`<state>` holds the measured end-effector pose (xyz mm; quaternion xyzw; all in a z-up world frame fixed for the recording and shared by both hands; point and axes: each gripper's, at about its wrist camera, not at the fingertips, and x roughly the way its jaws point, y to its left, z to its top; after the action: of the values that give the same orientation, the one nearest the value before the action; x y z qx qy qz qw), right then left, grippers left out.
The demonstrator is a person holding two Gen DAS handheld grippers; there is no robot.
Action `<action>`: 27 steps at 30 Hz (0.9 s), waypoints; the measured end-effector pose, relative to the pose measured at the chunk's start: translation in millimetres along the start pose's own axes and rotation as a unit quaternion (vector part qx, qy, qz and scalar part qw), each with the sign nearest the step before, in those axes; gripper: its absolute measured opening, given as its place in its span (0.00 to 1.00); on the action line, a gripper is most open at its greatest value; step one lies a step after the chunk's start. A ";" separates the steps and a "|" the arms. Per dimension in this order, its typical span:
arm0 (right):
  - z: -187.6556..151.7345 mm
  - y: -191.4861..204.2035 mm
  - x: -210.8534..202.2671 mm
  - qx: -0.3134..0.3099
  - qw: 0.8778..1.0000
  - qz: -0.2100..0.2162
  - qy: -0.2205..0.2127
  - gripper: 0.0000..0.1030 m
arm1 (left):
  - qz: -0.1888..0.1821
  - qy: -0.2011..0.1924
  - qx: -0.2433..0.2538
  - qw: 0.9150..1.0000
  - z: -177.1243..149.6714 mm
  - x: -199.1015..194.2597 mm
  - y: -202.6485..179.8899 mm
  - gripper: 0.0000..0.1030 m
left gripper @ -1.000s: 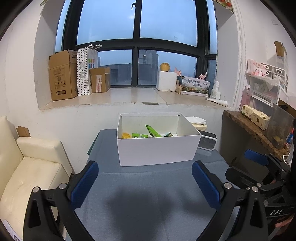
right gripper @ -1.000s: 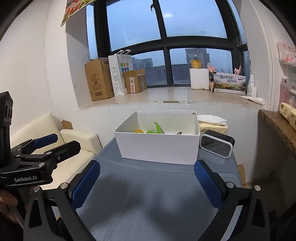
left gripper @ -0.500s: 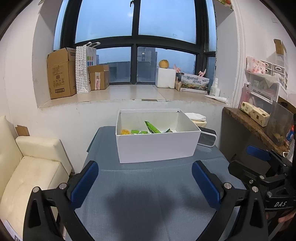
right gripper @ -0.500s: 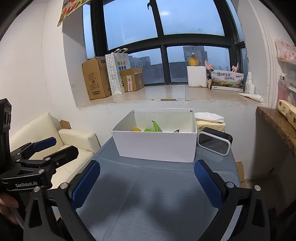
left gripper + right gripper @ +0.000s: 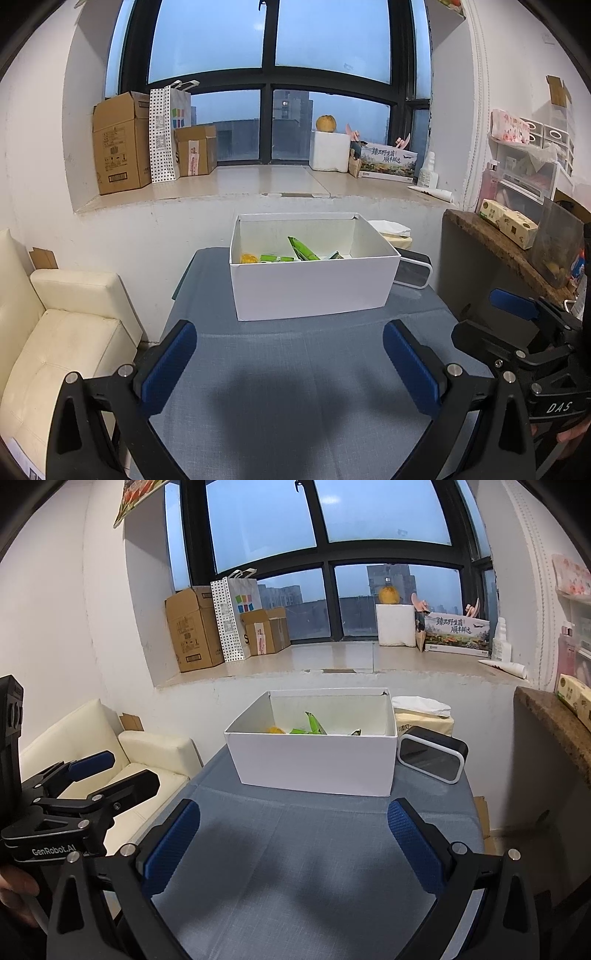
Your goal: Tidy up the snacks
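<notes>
A white open box (image 5: 314, 288) stands at the far end of the grey-blue table (image 5: 288, 387); it also shows in the right wrist view (image 5: 314, 764). Inside lie green snack packets (image 5: 301, 251) and an orange snack (image 5: 248, 257); the right wrist view shows the packets (image 5: 314, 725) too. My left gripper (image 5: 291, 362) is open and empty, held over the table short of the box. My right gripper (image 5: 295, 843) is open and empty, beside the left one. Each gripper shows at the edge of the other's view.
A black-and-white clock-like device (image 5: 432, 755) and a tissue pack (image 5: 421, 710) sit right of the box. A cream sofa (image 5: 55, 332) stands left of the table, a stone counter (image 5: 498, 243) to the right. Cardboard boxes (image 5: 118, 144) line the windowsill.
Both grippers have drawn back and risen slightly from the box, so the view has tilted a little. Their jaws stay open. The box and snacks have not moved.
</notes>
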<state>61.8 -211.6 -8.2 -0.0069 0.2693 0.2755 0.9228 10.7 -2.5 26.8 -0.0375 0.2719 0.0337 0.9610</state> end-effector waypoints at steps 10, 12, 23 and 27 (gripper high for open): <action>0.2 0.0 -0.1 0.001 1.000 0.002 0.001 1.00 | -0.001 0.005 0.001 1.000 -3.3 2.5 0.1 1.00; -0.6 0.5 0.0 0.001 1.000 0.002 0.002 1.00 | -0.002 0.006 0.001 1.000 -2.8 3.2 0.6 1.00; -1.9 1.9 0.2 0.000 1.000 0.003 0.005 1.00 | -0.002 0.010 0.000 1.000 -4.6 5.5 3.0 1.00; -2.4 3.0 -1.3 0.000 1.000 0.004 0.004 1.00 | -0.005 0.009 -0.002 1.000 -5.9 5.0 3.2 1.00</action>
<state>58.2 -210.2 -9.2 -0.0071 0.2731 0.2790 0.9206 11.6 0.4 19.0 -0.0406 0.2807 0.0292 0.9585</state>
